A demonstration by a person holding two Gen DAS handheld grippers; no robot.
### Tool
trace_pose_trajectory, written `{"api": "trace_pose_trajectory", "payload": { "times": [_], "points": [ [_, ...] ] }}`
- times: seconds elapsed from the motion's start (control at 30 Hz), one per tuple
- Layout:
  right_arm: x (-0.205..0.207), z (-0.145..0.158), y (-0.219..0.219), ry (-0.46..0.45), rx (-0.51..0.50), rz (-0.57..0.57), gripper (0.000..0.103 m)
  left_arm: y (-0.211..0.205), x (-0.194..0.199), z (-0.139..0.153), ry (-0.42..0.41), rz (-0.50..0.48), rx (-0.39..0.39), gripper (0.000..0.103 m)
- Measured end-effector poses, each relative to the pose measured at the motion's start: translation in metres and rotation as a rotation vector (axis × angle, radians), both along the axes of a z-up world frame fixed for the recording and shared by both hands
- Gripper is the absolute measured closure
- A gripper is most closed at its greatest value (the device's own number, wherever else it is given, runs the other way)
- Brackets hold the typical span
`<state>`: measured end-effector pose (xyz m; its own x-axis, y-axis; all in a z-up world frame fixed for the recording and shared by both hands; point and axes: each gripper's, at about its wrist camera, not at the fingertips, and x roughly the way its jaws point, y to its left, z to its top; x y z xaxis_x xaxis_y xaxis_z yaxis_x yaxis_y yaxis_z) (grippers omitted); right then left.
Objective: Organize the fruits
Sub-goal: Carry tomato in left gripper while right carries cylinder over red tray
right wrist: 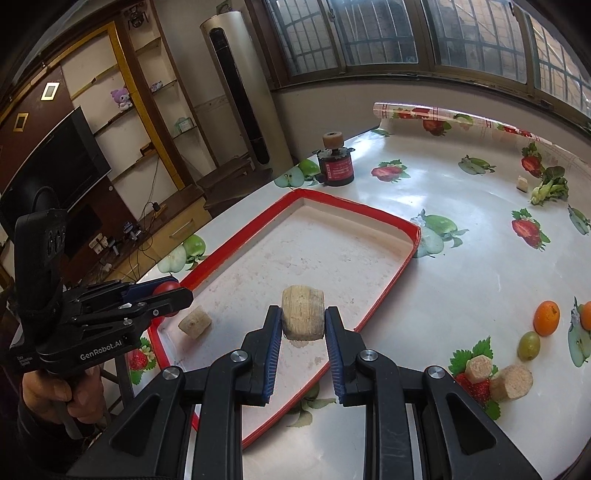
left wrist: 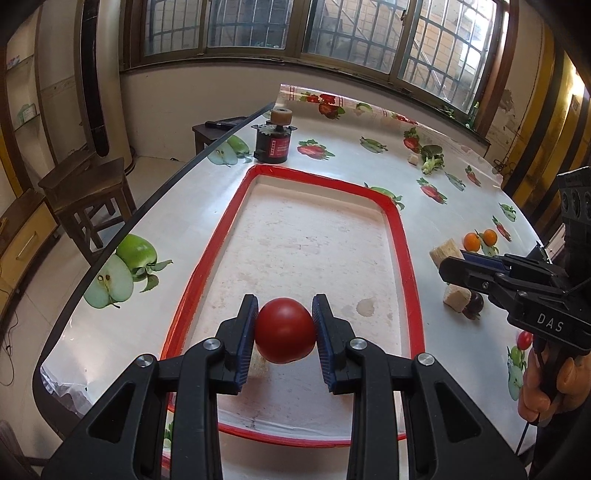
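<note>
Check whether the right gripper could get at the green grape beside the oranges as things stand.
Probably not yet: the right gripper is shut on a beige cork-like block over the red-rimmed tray. The green grape itself lies uncovered on the table.

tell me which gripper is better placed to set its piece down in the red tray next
Right, probably. The right gripper holds its beige chunk over the middle of the red tray; the left gripper holds its tomato nearer the tray's edge.

We see soft daylight from the windows (left wrist: 321, 33) at 12 o'clock, glare on the glossy tablecloth (right wrist: 461, 266), sharp centres, and fisheye-bent, darkened edges.
</note>
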<state>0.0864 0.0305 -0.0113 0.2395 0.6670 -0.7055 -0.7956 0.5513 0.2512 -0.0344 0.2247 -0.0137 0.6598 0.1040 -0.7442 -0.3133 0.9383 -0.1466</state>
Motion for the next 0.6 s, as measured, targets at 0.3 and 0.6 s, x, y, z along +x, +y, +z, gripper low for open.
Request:
{"api": "trace_pose_trajectory", "payload": {
  "times": [0.3,0.6],
  "points": [
    [0.008,-0.010,0.018,0.029,-0.012,0.023,0.079,0.013,0.014,-0.007,0.021,0.021,-0.026,0.075],
    [0.012,-0.040,0.058,0.031,-0.093,0.065,0.079,0.021,0.032,-0.029,0.088,0.037,-0.036,0.075]
  ]
}}
